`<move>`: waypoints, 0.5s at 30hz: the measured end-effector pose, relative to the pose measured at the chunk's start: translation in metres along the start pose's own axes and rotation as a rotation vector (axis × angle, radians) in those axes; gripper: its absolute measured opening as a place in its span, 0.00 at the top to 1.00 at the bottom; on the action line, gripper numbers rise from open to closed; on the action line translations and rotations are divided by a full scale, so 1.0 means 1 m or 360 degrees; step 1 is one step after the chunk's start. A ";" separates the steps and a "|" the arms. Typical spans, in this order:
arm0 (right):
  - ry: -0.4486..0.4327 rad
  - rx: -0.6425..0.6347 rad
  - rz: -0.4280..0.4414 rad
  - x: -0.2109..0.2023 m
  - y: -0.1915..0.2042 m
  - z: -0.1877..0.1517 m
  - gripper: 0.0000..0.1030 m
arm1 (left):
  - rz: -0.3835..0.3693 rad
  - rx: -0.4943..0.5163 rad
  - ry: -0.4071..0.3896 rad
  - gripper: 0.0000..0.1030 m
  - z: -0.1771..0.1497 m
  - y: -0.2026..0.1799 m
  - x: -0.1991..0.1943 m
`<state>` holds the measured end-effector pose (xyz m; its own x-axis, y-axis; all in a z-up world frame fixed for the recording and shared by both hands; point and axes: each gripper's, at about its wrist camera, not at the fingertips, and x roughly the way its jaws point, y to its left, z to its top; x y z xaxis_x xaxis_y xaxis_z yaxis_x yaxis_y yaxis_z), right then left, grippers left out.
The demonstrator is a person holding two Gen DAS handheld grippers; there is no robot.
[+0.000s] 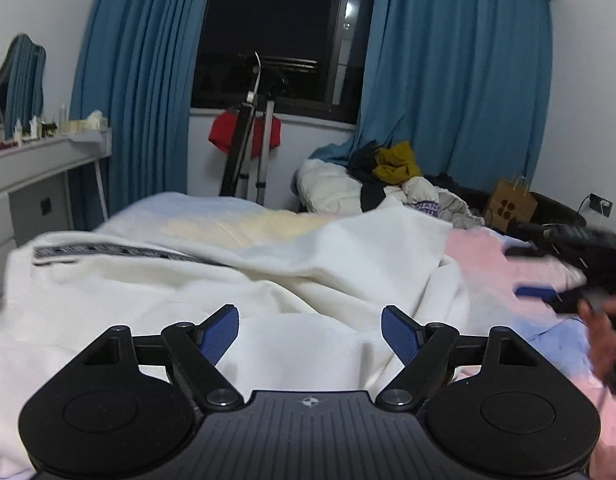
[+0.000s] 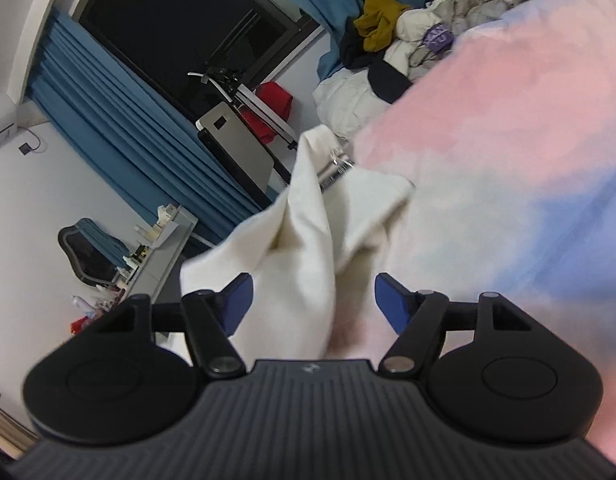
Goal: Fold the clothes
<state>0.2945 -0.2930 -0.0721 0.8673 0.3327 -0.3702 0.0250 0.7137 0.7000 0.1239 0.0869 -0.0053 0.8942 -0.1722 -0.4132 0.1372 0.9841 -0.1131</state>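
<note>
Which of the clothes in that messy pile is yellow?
The mustard-yellow garment on top of the pile beside the right curtain; the others around it are white, black or grey.

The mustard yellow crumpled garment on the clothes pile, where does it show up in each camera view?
Left wrist view: the mustard yellow crumpled garment sits right of centre, atop the clothes pile below the right curtain.
Right wrist view: it lies near the top edge, right of centre, the picture tilted.
Shared landmark: the red cloth beneath the dark window.

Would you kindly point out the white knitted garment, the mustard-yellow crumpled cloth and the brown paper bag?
White knitted garment point(image 1: 156, 280): left wrist view, flat middle.
Mustard-yellow crumpled cloth point(image 1: 397, 162): left wrist view, centre.
Brown paper bag point(image 1: 509, 202): left wrist view, front face.
</note>
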 end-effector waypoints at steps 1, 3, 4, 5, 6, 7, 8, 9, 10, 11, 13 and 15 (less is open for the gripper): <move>0.0010 -0.0025 -0.0016 0.018 0.001 0.010 0.31 | 0.0010 0.0003 0.0012 0.22 -0.004 0.004 0.008; 0.0031 -0.0094 -0.0064 0.060 0.006 0.032 0.31 | 0.0033 -0.0047 0.0011 0.22 -0.011 0.020 0.020; 0.0041 -0.0123 -0.0084 0.082 0.008 0.043 0.31 | 0.0044 -0.0076 0.0008 0.22 -0.015 0.029 0.025; 0.0049 -0.0146 -0.0094 0.102 0.011 0.053 0.31 | 0.0053 -0.0118 0.0006 0.23 -0.016 0.039 0.030; 0.0057 -0.0172 -0.0121 0.122 0.013 0.061 0.31 | 0.0061 -0.0165 0.0003 0.24 -0.017 0.049 0.034; 0.0066 -0.0201 -0.0161 0.143 0.016 0.069 0.31 | 0.0052 -0.0188 -0.0002 0.24 -0.018 0.054 0.038; 0.0074 -0.0206 -0.0191 0.161 0.016 0.075 0.32 | 0.0036 -0.0201 -0.0009 0.24 -0.020 0.058 0.042; 0.0082 -0.0196 -0.0215 0.177 0.015 0.081 0.34 | 0.0020 -0.0214 -0.0016 0.25 -0.021 0.061 0.046; 0.0086 -0.0181 -0.0230 0.191 0.013 0.086 0.42 | 0.0003 -0.0227 -0.0023 0.25 -0.023 0.064 0.049; 0.0081 -0.0164 -0.0242 0.203 0.012 0.090 0.45 | -0.0013 -0.0241 -0.0029 0.25 -0.024 0.068 0.053; 0.0087 -0.0142 -0.0234 0.222 0.011 0.093 0.58 | -0.0046 -0.0267 -0.0043 0.25 -0.027 0.074 0.061; 0.0154 -0.0142 -0.0194 0.236 0.014 0.092 0.71 | -0.0087 -0.0271 -0.0042 0.25 -0.027 0.075 0.067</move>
<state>0.5454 -0.2617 -0.0933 0.8086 0.2950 -0.5090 0.0792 0.8027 0.5911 0.1829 0.1483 -0.0660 0.8985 -0.2220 -0.3786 0.1140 0.9511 -0.2871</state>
